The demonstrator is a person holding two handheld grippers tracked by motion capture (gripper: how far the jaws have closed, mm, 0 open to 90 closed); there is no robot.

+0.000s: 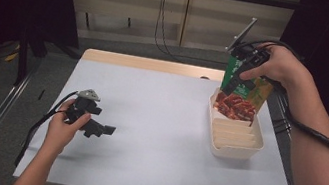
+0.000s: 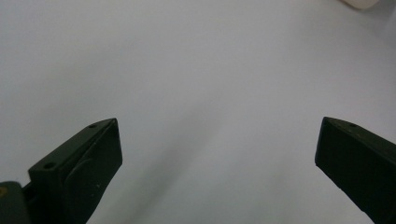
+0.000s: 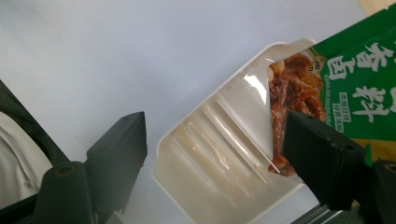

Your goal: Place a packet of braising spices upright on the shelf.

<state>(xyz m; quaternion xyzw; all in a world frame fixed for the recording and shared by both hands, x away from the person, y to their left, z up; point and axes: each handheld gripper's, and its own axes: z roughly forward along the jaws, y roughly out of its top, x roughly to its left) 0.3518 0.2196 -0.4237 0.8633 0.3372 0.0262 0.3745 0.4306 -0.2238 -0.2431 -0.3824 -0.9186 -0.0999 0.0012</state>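
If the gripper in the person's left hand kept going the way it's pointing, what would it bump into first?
Probably the bare white table: the left gripper, jaws wide apart with nothing between them, looks aimed slightly down at it. The white tray sits farther right.

a white-topped table (image 1: 160, 137) with a pale wooden far edge carries a cream ribbed tray (image 1: 237, 143) near its right side.

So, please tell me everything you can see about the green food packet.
The green food packet is a flat, glossy pouch with white characters and a picture of reddish-brown meat. It stands nearly upright, its lower end inside the far end of the white ribbed tray. One jaw of the right gripper lies against its face; a firm grip cannot be confirmed.
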